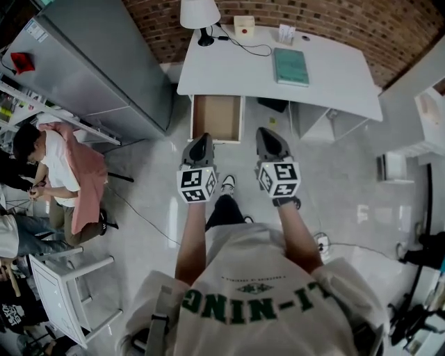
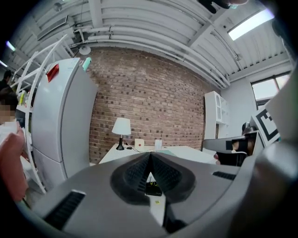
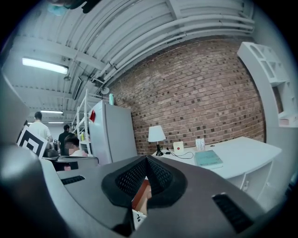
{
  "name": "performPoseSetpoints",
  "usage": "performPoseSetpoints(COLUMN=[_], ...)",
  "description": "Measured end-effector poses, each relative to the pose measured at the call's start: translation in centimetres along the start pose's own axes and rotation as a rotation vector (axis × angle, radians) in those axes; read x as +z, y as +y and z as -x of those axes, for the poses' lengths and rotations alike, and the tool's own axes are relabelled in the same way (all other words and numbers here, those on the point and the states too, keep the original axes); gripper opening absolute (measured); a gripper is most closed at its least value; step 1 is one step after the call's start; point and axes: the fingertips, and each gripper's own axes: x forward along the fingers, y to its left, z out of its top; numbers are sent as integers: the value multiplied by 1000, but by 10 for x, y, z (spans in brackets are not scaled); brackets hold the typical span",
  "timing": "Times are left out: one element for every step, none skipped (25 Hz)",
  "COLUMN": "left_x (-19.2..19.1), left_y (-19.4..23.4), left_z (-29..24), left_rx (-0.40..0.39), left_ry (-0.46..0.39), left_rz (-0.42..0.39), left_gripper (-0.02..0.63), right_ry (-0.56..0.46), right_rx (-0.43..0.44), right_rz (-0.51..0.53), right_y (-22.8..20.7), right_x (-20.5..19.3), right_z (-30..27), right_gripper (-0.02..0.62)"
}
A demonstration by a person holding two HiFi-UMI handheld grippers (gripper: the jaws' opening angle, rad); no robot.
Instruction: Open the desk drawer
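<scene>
Under the white desk point(image 1: 334, 76) | drawer point(image 1: 217, 117) stands pulled out, its inside bare | your left gripper point(image 1: 201, 141) near its front: jaws together, empty | your right gripper point(image 1: 268, 136) alongside: jaws together, empty

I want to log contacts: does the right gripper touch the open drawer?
Apart. In the head view, floor shows between the right gripper and the drawer.

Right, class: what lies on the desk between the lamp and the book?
In the head view, a small white box and a black cable lie between the lamp and the book.
</scene>
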Motion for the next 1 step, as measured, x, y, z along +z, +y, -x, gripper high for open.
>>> performPoseSetpoints(left_x=[-4], left_y=[3], left_z=[-7], left_rx=[-2], left_ry=[7], left_rz=[15], left_gripper=[2], right_ry=[1], right_rx=[0], right_rz=[1], right_y=[-2], right_x=[0], right_z=[-5], right_gripper=[-6])
